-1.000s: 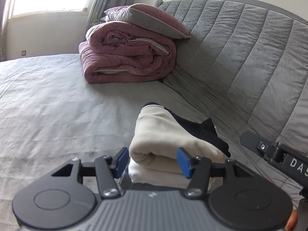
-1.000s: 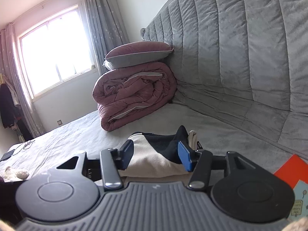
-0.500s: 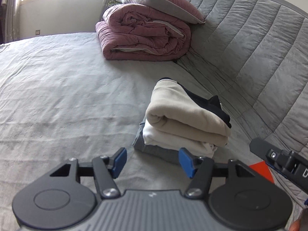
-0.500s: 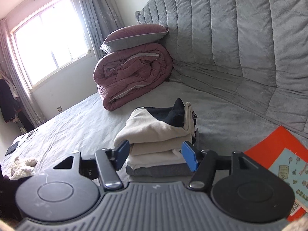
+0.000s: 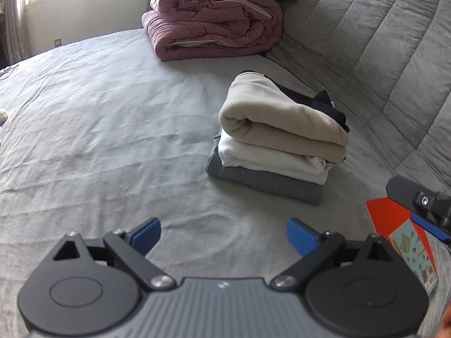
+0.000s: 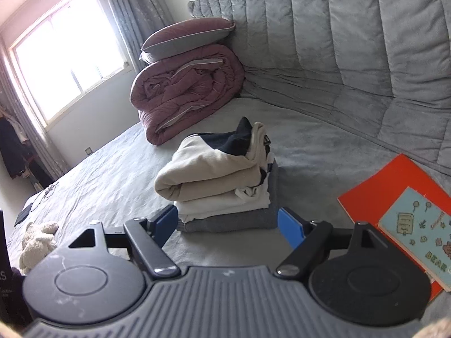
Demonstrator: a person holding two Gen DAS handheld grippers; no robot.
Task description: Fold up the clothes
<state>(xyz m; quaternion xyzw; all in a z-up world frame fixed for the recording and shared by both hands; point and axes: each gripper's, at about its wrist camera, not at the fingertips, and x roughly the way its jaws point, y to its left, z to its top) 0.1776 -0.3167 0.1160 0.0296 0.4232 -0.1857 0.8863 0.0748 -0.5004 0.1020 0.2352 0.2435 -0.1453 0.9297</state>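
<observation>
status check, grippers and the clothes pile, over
Left gripper open, empty. Right gripper open, empty, short of the pile. Folded stack neat on bed. Nothing in the way; books off right.

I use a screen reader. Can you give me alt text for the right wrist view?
A stack of folded clothes sits on a grey bed, just beyond the open, empty right tool. Behind it lie a rolled maroon duvet and pillow; an orange book lies to the right.
</observation>
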